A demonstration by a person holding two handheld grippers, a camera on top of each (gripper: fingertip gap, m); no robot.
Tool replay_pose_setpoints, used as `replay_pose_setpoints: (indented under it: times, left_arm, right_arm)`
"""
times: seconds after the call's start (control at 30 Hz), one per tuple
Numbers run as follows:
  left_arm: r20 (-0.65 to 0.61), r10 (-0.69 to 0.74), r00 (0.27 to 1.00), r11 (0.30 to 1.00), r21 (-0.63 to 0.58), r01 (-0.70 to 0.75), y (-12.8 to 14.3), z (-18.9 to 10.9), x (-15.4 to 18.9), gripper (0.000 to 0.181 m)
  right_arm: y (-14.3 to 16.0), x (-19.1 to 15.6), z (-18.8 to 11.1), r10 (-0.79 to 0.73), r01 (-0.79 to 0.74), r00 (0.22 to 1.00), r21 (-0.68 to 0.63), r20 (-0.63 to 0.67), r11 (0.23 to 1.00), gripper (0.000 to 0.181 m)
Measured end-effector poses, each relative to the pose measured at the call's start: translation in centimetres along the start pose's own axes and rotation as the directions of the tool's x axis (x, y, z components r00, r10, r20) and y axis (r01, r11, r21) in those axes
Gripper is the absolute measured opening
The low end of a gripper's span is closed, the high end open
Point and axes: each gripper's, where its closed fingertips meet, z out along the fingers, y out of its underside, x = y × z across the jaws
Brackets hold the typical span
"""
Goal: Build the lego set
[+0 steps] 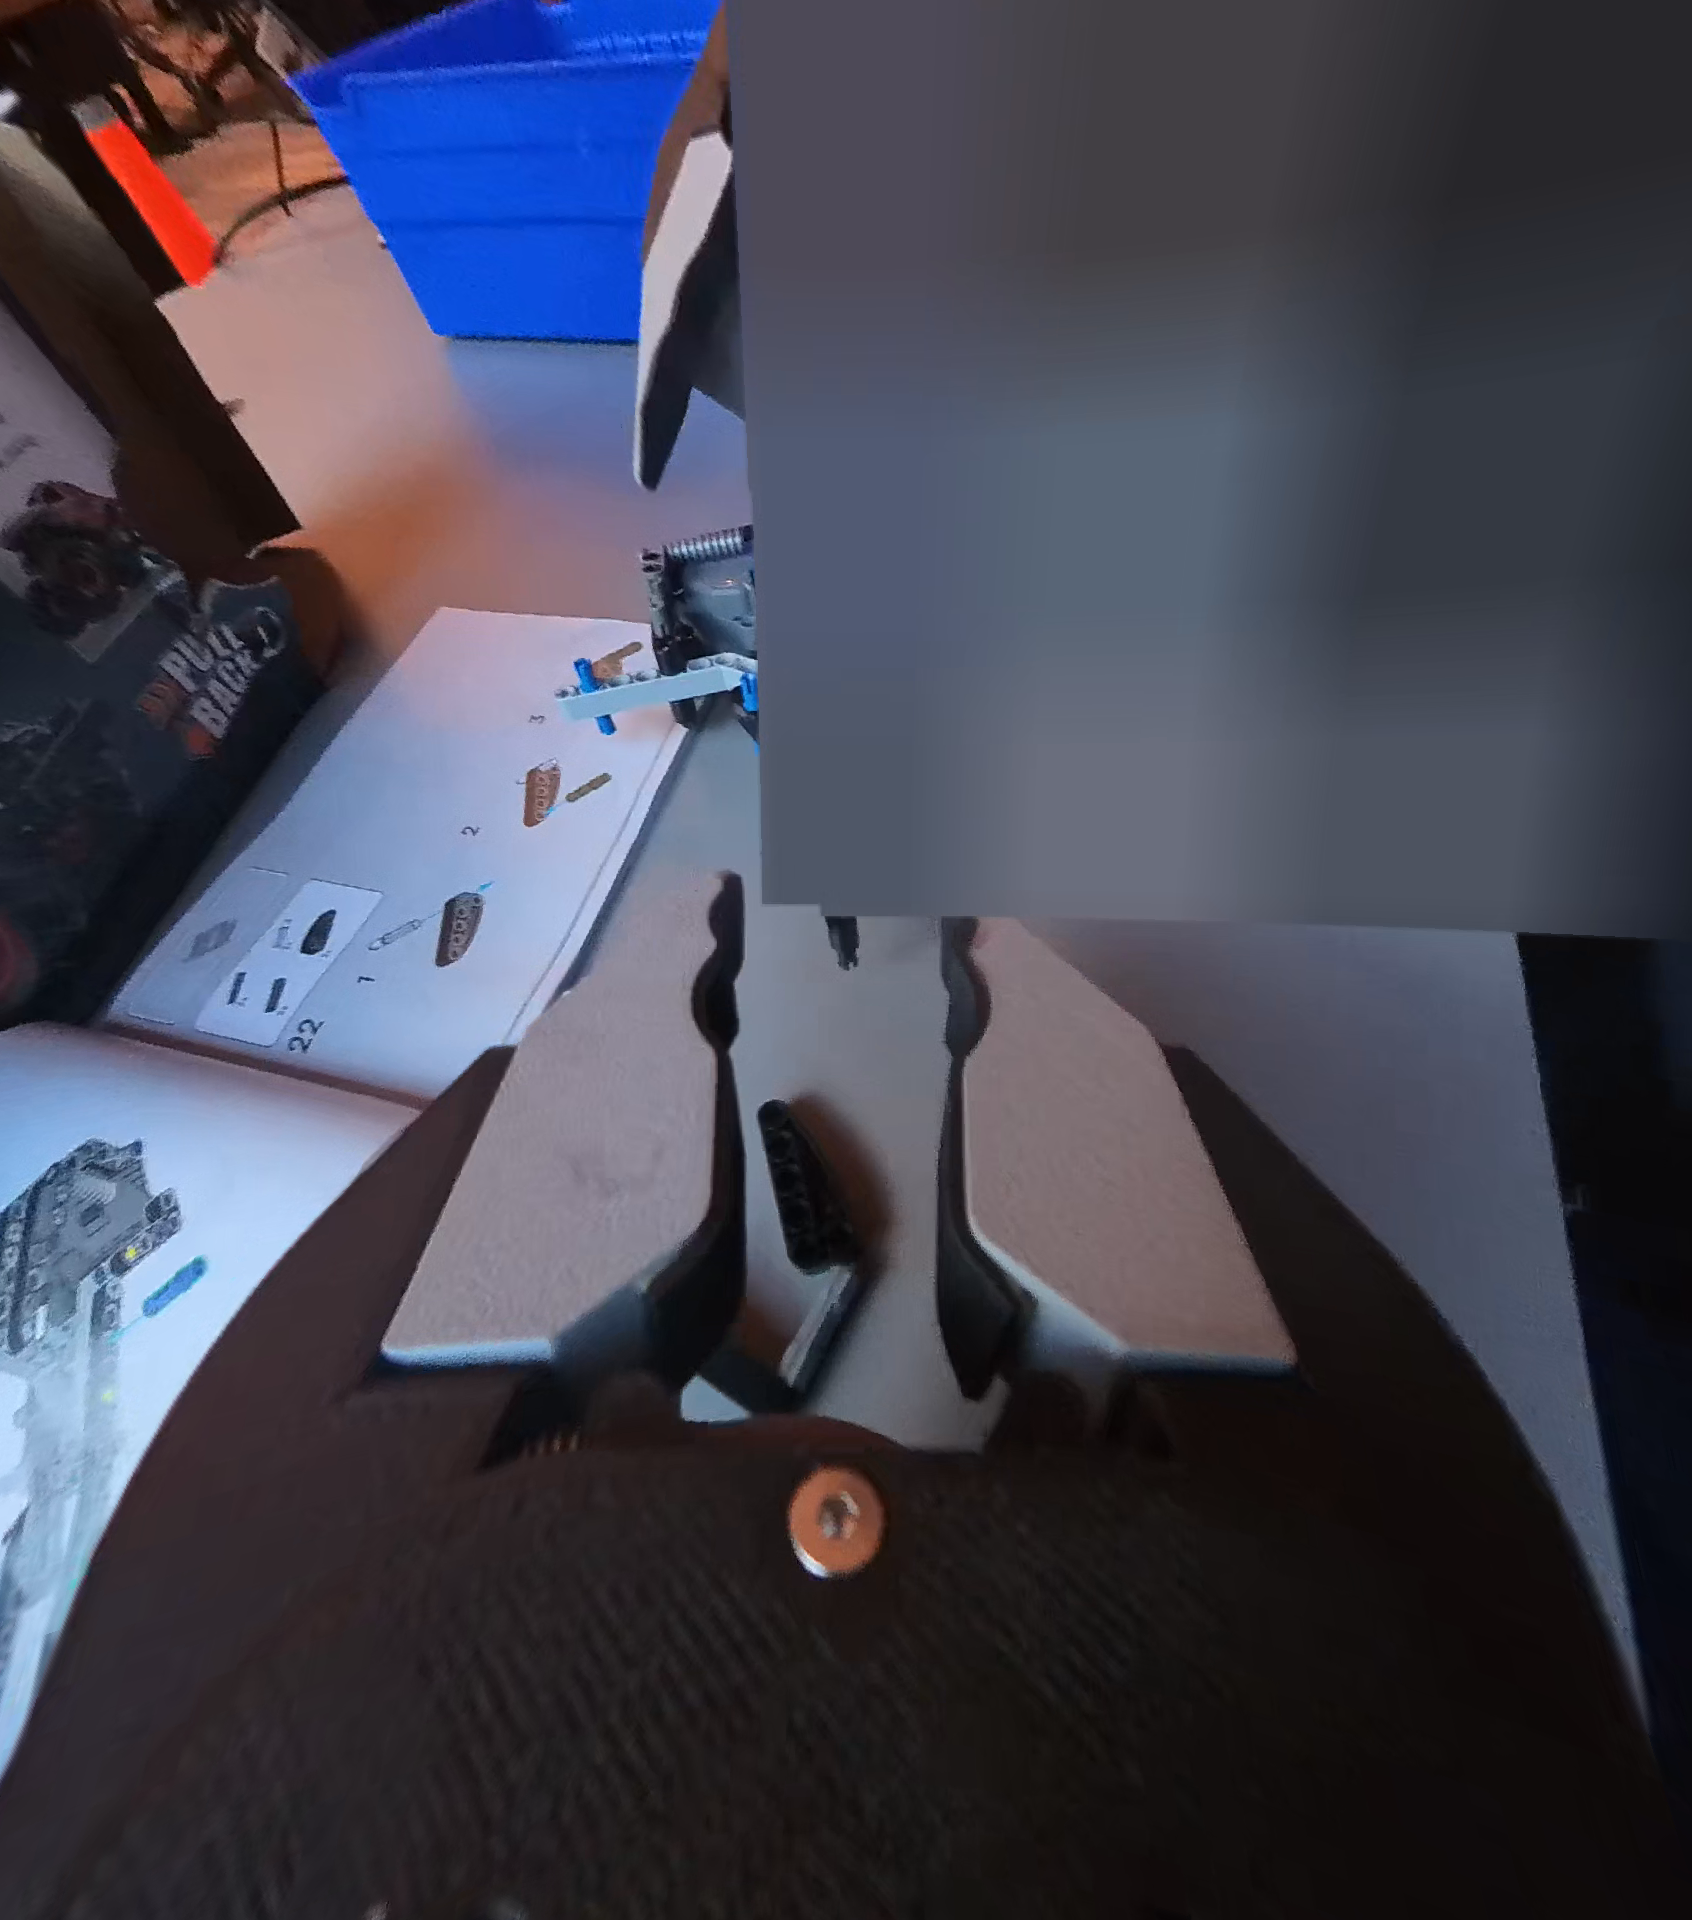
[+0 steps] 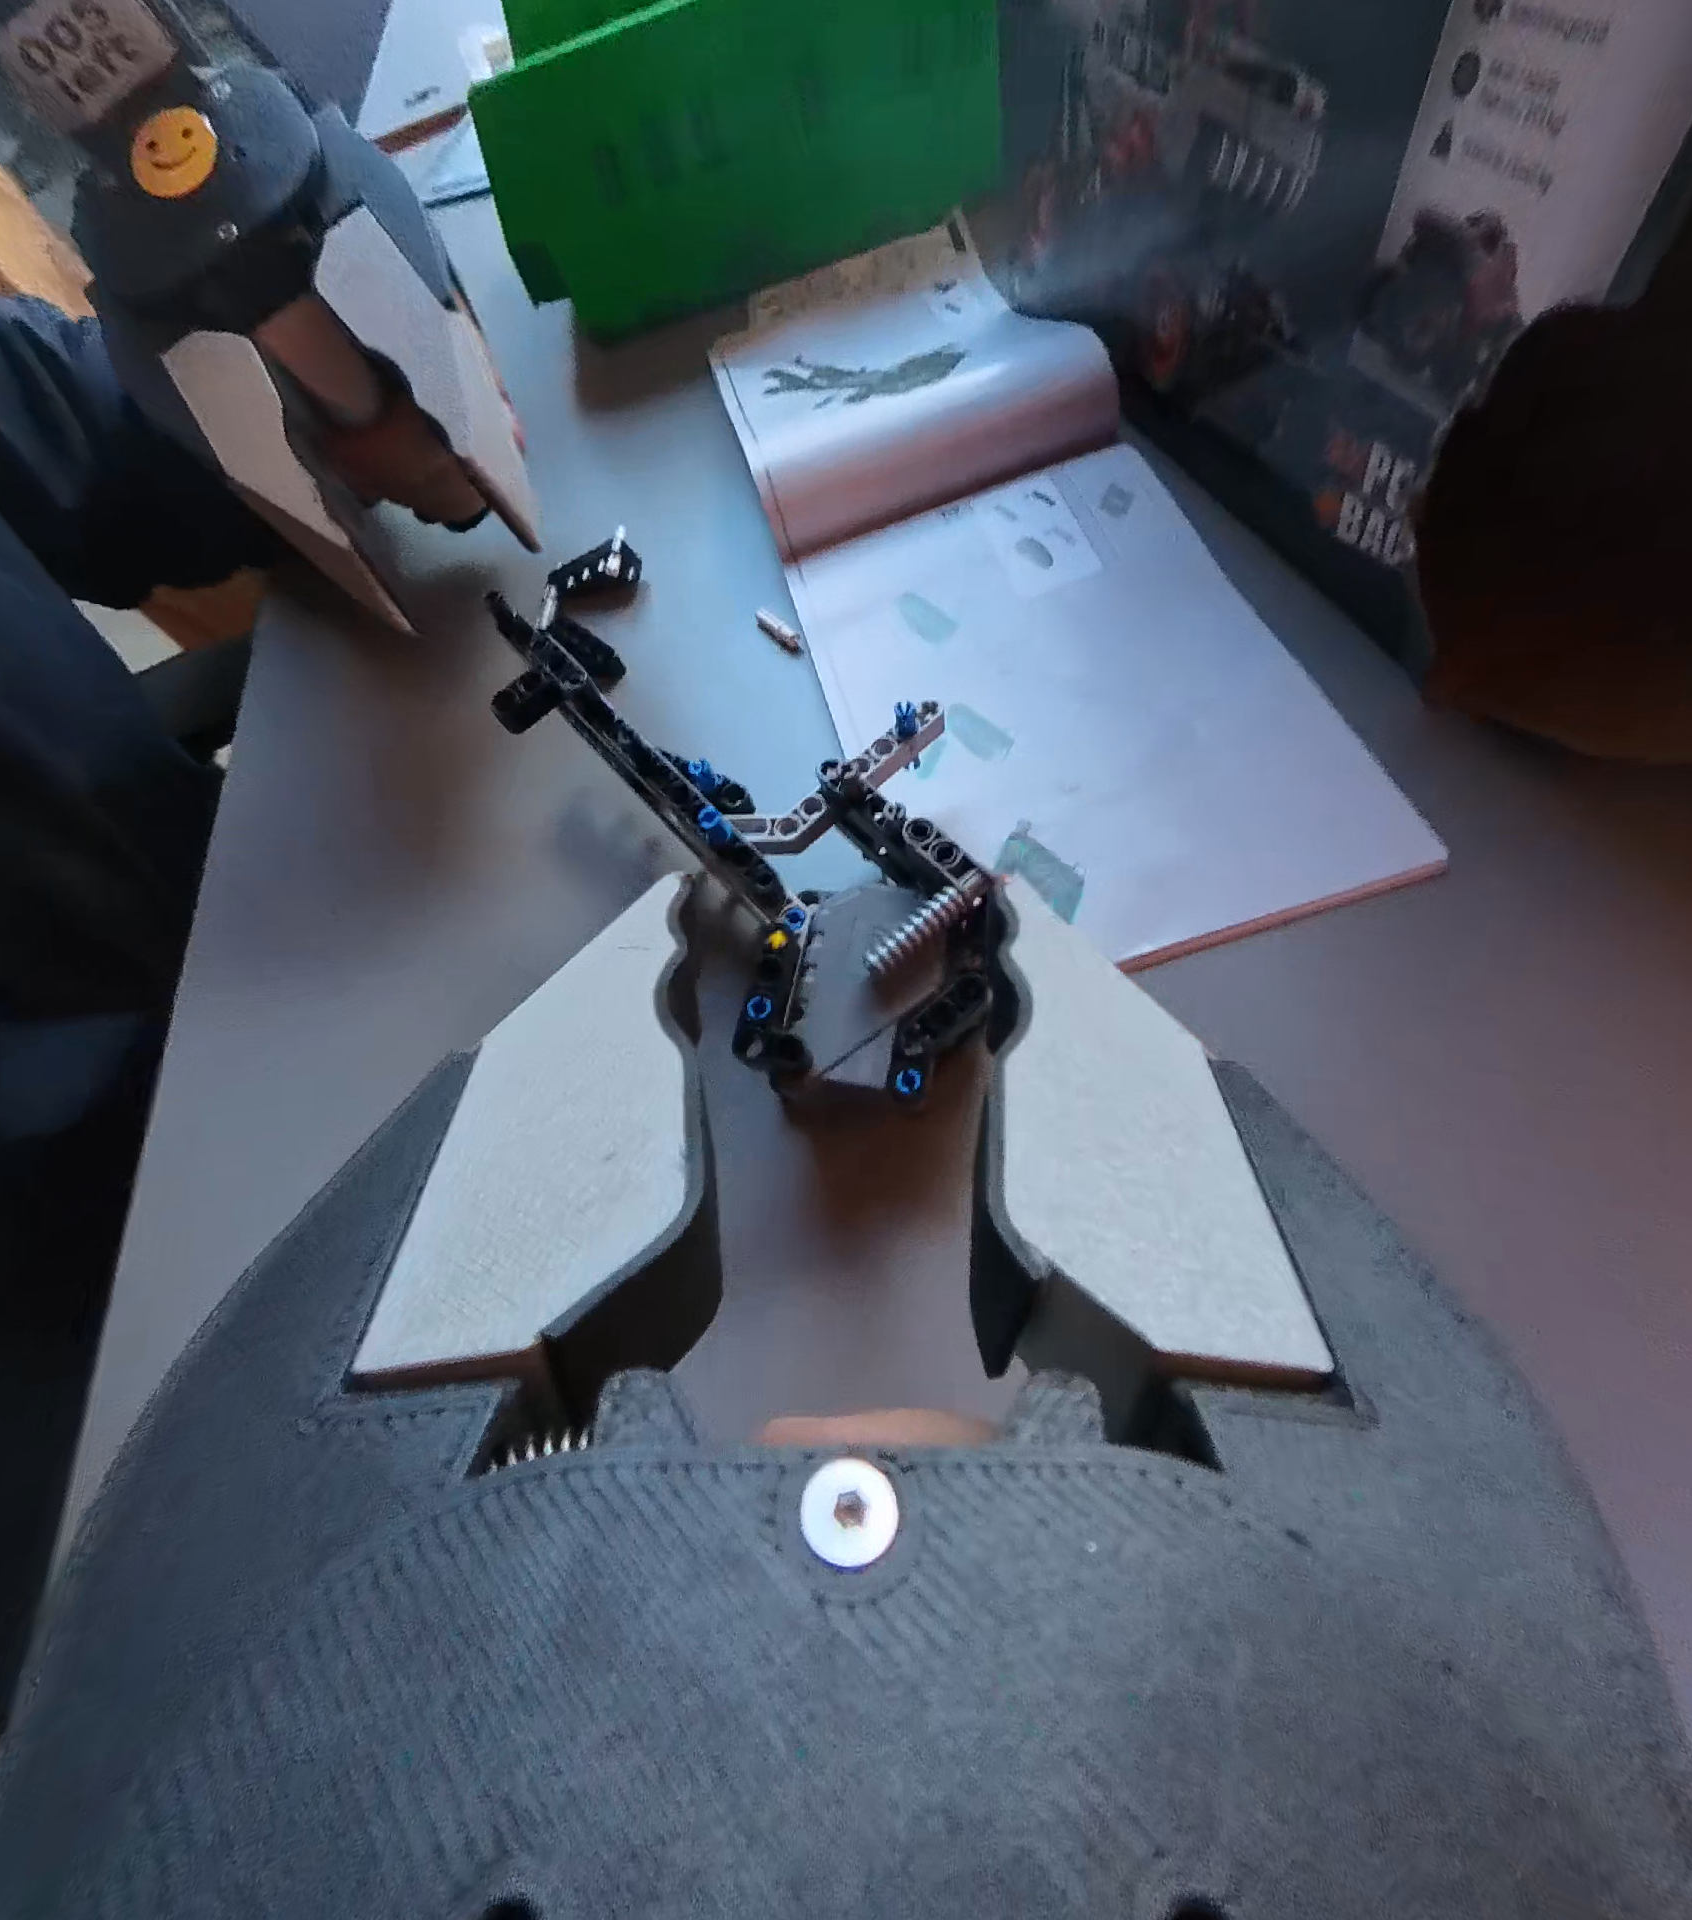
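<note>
Left wrist view. Left gripper (image 1: 842, 940) hangs over the grey table (image 1: 354, 436), fingers apart at a middling width, nothing between them. Beneath the gap, lower centre of frame, lies a short black beam (image 1: 800, 1184) with a row of holes; whether it touches either finger I cannot tell, it looks loose on the table. Instruction booklet (image 1: 426, 831) lies open at centre left, set box (image 1: 73, 644) stands behind it at far left, blue bin (image 1: 509, 177) at top. A large blurred patch covers the upper right; a sliver of the grey-and-black assembly (image 1: 702, 603) with its spring shows at the patch's left edge.

Right wrist view. Right gripper (image 2: 842, 935) is closed on the base of the assembly (image 2: 842, 997), centre of frame, pads touching its black side frames; a long black beam rises toward upper left, a grey bent one toward the booklet (image 2: 1081, 707). Two short black beams (image 2: 598, 569) and a small pin (image 2: 780, 629) lie loose beyond it, near the left gripper (image 2: 468, 540) at upper left. Green bin (image 2: 748, 156) at top.

Judgement: a sub-step of fitting a small black beam to the chassis. Next move likely calls for the left gripper to drop, close on one beam, and carry it over while the right holds the assembly steady.
</note>
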Motion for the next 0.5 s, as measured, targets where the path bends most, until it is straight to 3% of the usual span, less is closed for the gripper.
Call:
replay_pose_setpoints:
  times: [0.2, 0.37, 0.43, 0.5]
  left_arm:
    - [0.066, 0.039, 0.997, 0.998, -0.052, -0.035, 0.1, 1.1, -0.8, 0.033]
    - [0.06, 0.001, 0.998, 0.997, -0.076, 0.003, 0.1, 3.0, -0.7, 0.032]
    - [0.07, 0.03, 0.997, 0.994, -0.109, -0.022, 0.5, 3.6, -0.8, 0.012]
    - [0.084, 0.057, 0.995, 0.994, -0.096, -0.049, 0.2, 3.9, -0.8, 0.006]
  right_arm:
    - [1.1, -1.7, -0.4, 0.043, -0.037, 0.995, -0.073, 0.089, 0.997, 0.048]
    - [1.8, -1.2, 0.6, 0.037, -0.031, 0.998, -0.108, 0.048, 0.994, 0.052]
    - [1.8, -1.0, 0.9, 0.043, -0.038, 0.998, -0.1, 0.042, 0.994, 0.05]
    - [1.8, -0.8, 0.9, 0.04, -0.037, 0.999, -0.101, 0.028, 0.994, 0.048]
